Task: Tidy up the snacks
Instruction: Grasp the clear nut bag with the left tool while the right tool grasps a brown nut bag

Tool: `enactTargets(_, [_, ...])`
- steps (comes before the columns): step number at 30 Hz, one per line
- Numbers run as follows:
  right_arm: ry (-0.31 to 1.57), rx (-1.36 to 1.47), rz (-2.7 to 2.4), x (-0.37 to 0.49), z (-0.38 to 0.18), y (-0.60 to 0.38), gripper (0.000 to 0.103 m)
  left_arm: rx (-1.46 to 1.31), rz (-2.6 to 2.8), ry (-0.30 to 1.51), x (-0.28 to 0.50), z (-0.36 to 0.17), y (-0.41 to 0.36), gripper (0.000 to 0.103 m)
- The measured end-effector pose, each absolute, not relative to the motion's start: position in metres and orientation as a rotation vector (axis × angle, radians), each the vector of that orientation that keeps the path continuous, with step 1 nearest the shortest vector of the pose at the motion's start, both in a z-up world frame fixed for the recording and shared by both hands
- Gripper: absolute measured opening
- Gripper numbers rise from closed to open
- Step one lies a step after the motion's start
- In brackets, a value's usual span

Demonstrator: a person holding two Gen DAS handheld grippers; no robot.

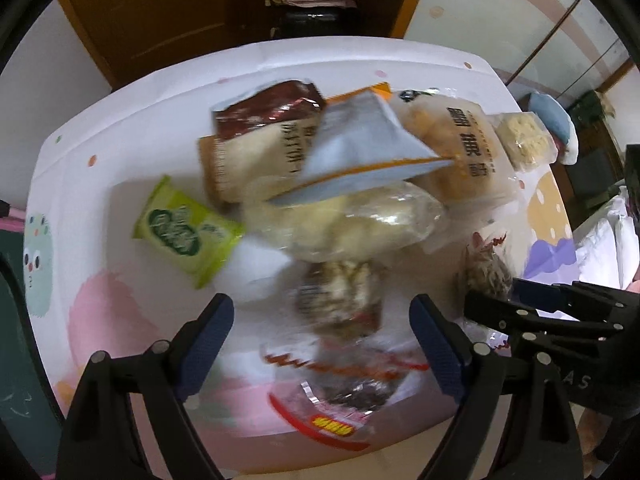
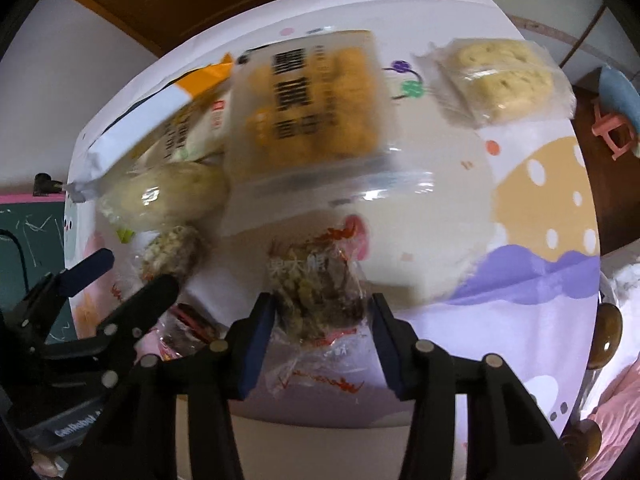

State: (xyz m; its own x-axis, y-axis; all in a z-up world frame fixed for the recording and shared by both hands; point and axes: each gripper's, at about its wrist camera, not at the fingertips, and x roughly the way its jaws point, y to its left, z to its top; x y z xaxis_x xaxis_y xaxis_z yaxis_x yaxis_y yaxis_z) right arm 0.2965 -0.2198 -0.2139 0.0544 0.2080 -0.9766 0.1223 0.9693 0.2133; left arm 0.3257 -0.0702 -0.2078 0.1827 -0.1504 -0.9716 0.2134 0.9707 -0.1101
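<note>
The right tongs (image 2: pixel 320 328) straddle a clear nut-bar packet (image 2: pixel 316 300) lying on the tabletop (image 2: pixel 520 320); whether the pads already press it I cannot tell. Its long axis runs away from the tongs. The left tongs (image 1: pixel 322 344) stand wide and empty over a second clear packet (image 1: pixel 340 308), just beside them.
</note>
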Motion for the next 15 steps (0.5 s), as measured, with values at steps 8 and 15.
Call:
enactTargets(8, [1.504, 0.207, 0.067, 0.285, -0.213, -0.218, 0.048, 0.01, -0.227, 1.443, 0.334, -0.22, -0.077, 0.061])
enactTargets(15, [1.468, 0.244, 0.09, 0.274, -0.207, -0.201, 0.038, -0.037, -0.216, 1.414, 0.318, -0.207, -0.062, 0.05])
